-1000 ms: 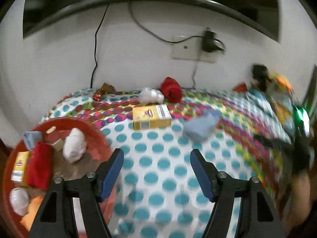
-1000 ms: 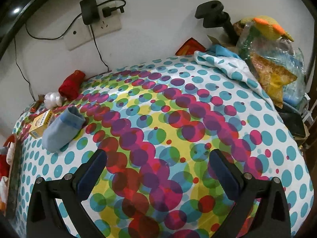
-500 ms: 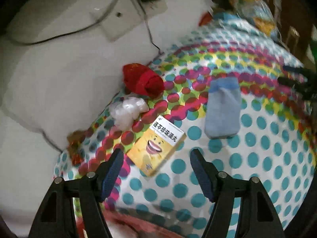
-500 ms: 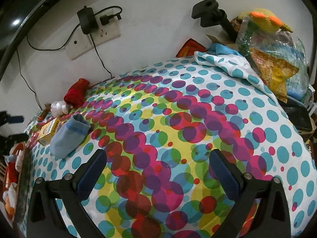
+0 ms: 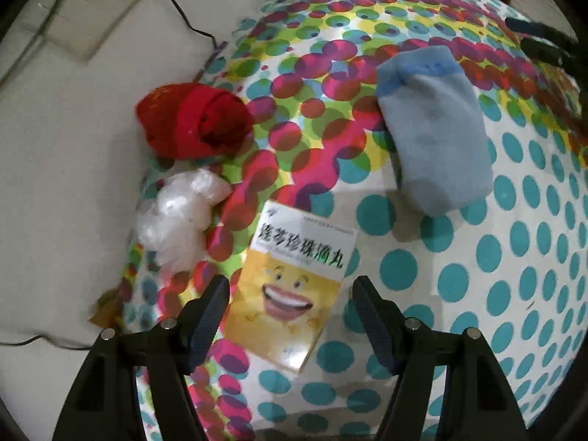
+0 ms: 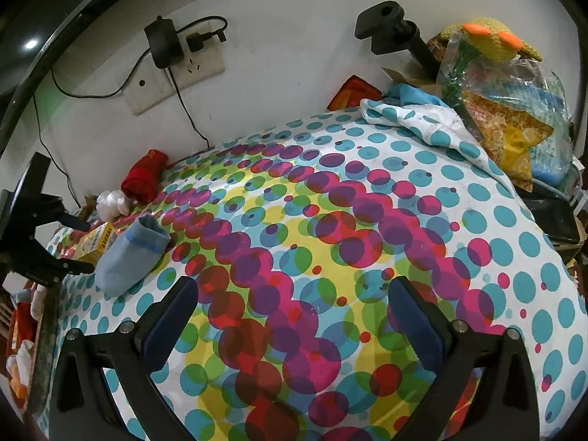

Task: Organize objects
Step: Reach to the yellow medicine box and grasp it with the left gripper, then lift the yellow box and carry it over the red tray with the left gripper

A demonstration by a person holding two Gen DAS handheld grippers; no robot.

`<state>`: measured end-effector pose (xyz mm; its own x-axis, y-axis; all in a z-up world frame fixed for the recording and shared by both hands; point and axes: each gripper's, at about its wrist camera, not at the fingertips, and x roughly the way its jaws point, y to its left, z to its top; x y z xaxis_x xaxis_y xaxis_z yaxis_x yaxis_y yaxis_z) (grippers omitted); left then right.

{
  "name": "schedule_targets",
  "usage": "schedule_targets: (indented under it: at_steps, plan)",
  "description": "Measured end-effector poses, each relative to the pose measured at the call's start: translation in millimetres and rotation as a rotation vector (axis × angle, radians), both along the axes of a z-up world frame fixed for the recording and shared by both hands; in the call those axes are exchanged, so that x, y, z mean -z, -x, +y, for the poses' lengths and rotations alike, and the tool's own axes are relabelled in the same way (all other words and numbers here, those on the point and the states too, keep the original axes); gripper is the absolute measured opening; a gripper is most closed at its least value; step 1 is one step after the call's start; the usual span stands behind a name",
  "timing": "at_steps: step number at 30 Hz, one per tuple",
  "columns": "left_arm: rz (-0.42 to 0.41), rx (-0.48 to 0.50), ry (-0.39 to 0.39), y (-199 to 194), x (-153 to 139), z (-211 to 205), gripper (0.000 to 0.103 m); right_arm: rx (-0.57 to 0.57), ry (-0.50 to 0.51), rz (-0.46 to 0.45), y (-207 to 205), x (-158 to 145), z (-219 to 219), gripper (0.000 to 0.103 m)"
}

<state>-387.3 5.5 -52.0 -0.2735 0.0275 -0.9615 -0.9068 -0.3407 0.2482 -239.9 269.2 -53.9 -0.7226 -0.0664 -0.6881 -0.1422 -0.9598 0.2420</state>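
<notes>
Inspector: Left gripper (image 5: 290,308) stood wide open, holding nothing, straddling the yellow box (image 5: 290,294) flat on the dotted cloth (image 5: 514,257); plastic wad (image 5: 176,220) at ten o'clock, blue sock (image 5: 433,128) at one.

Clerk: Handling?

Inspector: Judged light, stiff card; grip across its long edges. Right gripper (image 6: 294,316) open, empty.

Open dotted tablecloth (image 6: 367,257) lying clear mid-table, yellow box (image 5: 290,294), blue sock (image 5: 437,125), red sock (image 5: 191,125), crumpled plastic (image 5: 176,217) crowding the wall side, bags (image 6: 507,110) blocking the far corner.
</notes>
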Motion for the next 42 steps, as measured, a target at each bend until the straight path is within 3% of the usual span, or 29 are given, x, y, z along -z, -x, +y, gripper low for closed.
schedule_targets:
  at_steps: [4,10,14,26,36,42]
  plan:
    - [-0.026,0.013,-0.017,5,3,3,0.063,-0.006,0.004,0.006,-1,-1,0,0.103]
    - [-0.063,-0.018,-0.042,10,0,3,0.058,-0.009,0.004,0.014,-1,-2,-2,0.103]
    - [-0.026,-0.026,-0.038,4,-1,4,0.058,-0.009,0.003,0.017,-1,-2,-2,0.103]
    - [0.136,-0.205,-0.051,-15,-8,19,0.058,-0.003,0.007,0.012,1,-2,0,0.103]
    - [0.306,-0.398,-0.066,-39,-46,30,0.058,0.005,0.008,0.002,2,-2,1,0.103]
    - [0.469,-0.543,-0.126,-58,-71,6,0.058,0.004,0.006,-0.002,3,-2,0,0.103]
